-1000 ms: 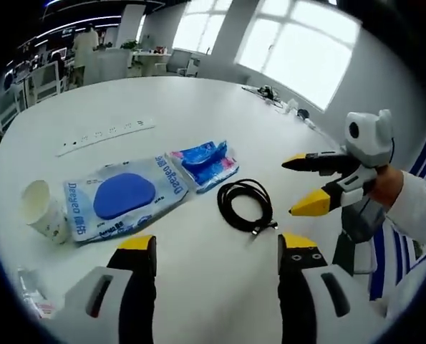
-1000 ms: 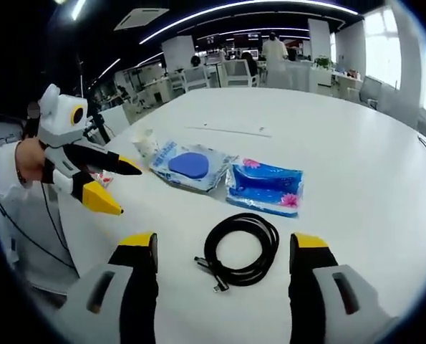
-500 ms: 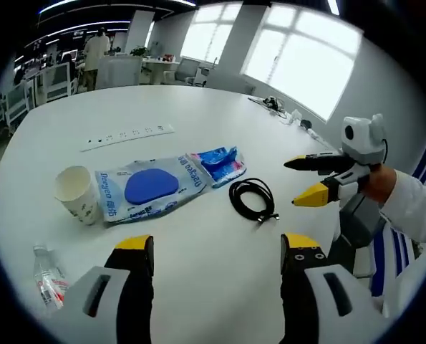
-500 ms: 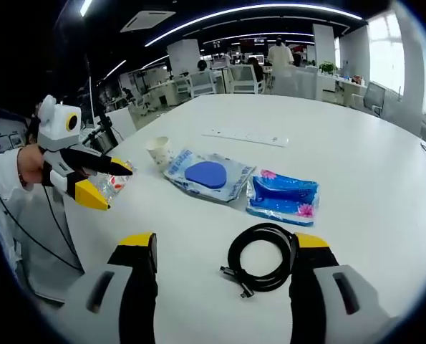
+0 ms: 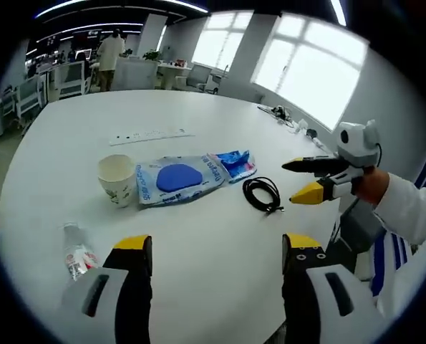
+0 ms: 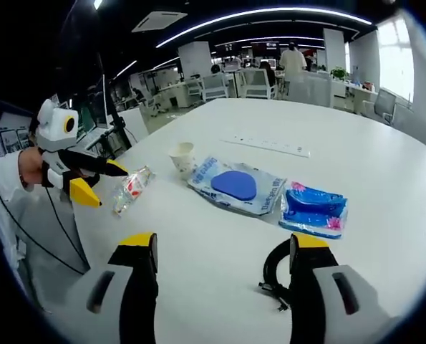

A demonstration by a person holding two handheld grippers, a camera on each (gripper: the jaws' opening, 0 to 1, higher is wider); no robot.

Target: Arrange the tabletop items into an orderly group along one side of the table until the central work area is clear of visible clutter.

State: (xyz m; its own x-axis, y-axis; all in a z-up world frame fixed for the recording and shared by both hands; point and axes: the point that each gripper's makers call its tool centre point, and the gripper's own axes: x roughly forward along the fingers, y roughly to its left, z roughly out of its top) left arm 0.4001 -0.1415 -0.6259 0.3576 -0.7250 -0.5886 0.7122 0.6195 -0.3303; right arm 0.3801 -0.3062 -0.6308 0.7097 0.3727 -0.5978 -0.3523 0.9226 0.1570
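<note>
On the white table (image 5: 220,236) lie a paper cup (image 5: 117,179), a clear bag holding a blue pad (image 5: 177,179), a blue tissue pack (image 5: 238,163), a coiled black cable (image 5: 263,193) and a small water bottle (image 5: 75,252). My left gripper (image 5: 216,247) stands open over bare table near the front edge. The right gripper (image 5: 289,183) hovers open just right of the cable. In the right gripper view the cup (image 6: 182,156), bag (image 6: 241,186), tissue pack (image 6: 314,209) and bottle (image 6: 130,188) show; the cable (image 6: 273,276) is partly behind a jaw. My right gripper (image 6: 216,247) is open, and the left gripper (image 6: 111,186) is open beside the bottle.
A white power strip (image 5: 152,136) lies farther back on the table, also the power strip (image 6: 270,145). Small items sit at the far table edge (image 5: 284,113). Office desks, chairs and people stand beyond the table. A person's white sleeve (image 5: 413,215) holds the right gripper.
Both views have pulled back from the items, so they look smaller and the bottle has come fully into sight. The items lie where they were; both grippers stay open.
</note>
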